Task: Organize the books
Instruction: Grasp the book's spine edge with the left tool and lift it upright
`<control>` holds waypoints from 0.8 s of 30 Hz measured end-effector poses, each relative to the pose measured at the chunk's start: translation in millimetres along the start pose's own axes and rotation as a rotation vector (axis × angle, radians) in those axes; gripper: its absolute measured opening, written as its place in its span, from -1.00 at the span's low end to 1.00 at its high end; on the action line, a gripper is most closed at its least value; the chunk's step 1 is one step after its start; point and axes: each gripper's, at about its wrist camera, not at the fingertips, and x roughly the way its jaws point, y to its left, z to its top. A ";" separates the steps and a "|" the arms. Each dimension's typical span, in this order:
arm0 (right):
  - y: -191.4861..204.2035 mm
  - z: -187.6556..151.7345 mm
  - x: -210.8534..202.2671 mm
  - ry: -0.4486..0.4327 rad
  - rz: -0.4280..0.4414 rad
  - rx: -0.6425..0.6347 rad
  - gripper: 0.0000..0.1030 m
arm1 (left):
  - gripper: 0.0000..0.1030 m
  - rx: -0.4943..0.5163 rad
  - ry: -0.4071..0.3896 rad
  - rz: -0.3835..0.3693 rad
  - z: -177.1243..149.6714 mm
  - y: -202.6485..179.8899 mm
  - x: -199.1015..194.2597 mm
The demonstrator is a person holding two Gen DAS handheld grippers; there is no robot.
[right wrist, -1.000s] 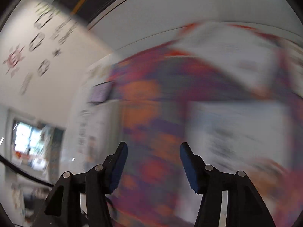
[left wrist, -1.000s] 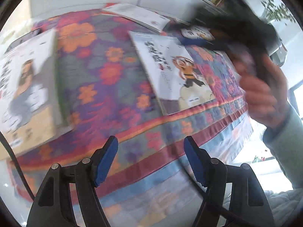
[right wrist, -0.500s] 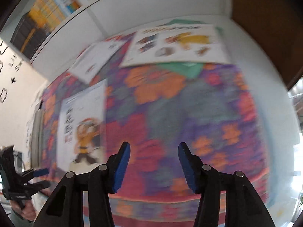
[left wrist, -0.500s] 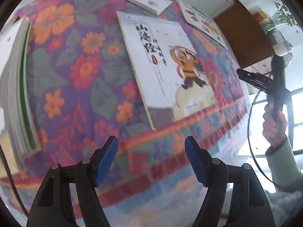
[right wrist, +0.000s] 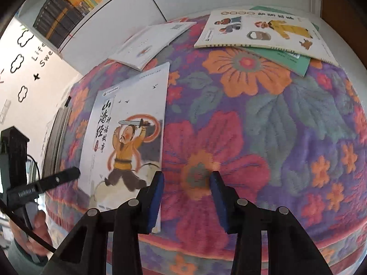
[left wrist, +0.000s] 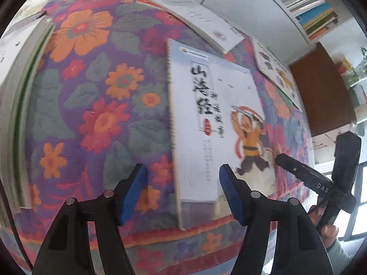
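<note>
- Floral cloth (left wrist: 96, 105) covers table; books lie flat on it.
- Warrior book (left wrist: 213, 119) near front edge, betw. both grippers.
- Left gripper (left wrist: 183, 192): jaws about half open, just been closing, straddling book's near-left corner, pads not pressing.
- Right gripper (right wrist: 187, 197): jaws narrower, just been closing, only cloth between; left pad by book's right edge.
- Stack (left wrist: 16, 105) far left.
</note>
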 end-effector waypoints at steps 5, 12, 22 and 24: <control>11.9 -7.1 7.9 0.038 0.074 0.046 -0.20 | 0.23 0.023 0.026 -0.076 -0.8 -15.5 9.5; 7.1 -8.1 9.3 0.032 0.118 0.119 -0.13 | 0.23 -0.039 -0.085 -0.498 14.4 -40.6 -38.3; -21.6 -6.7 14.2 0.053 0.304 0.304 -0.13 | -0.67 -0.087 -0.032 -0.148 17.7 -27.4 13.6; -19.3 -5.7 14.9 0.055 0.302 0.306 -0.12 | -0.68 -0.151 0.002 -0.234 16.6 -14.5 14.0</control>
